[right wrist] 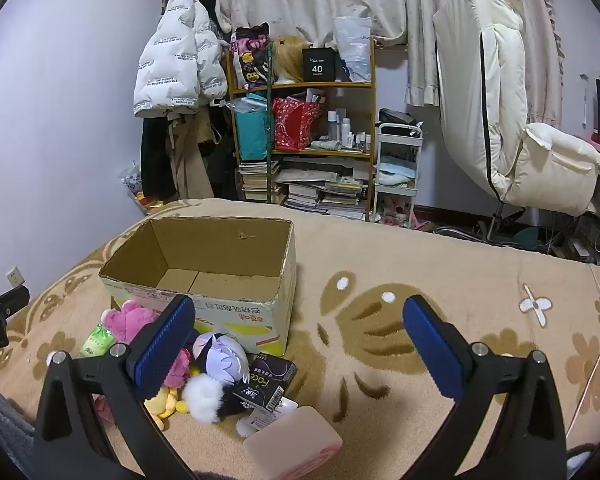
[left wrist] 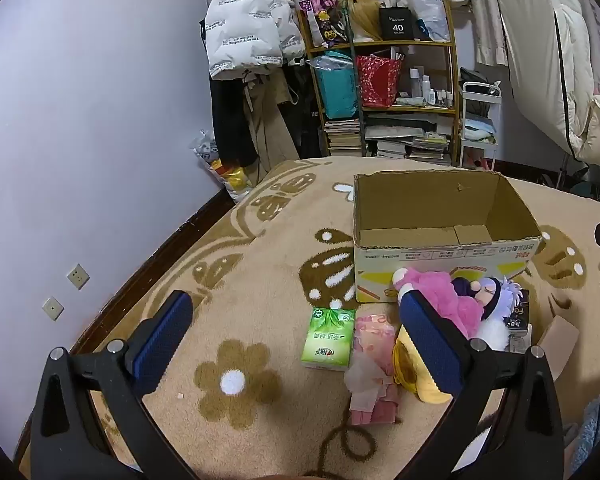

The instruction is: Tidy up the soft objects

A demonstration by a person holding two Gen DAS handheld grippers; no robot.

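Left wrist view has my left gripper point(left wrist: 296, 340) spread wide over the carpet point(left wrist: 260, 240), nothing in it, with the green tissue pack point(left wrist: 329, 338) right between the fingers, so I'd guess that's the first grab. Right gripper point(right wrist: 300, 344) is wide and empty too. The plush doll point(right wrist: 216, 360) and other soft stuff sit bunched against the empty cardboard box point(right wrist: 220, 312), probably for short hauls in.

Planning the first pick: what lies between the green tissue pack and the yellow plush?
In the left wrist view, a pink tissue pack in crinkled clear wrap lies between the green tissue pack and the yellow plush.
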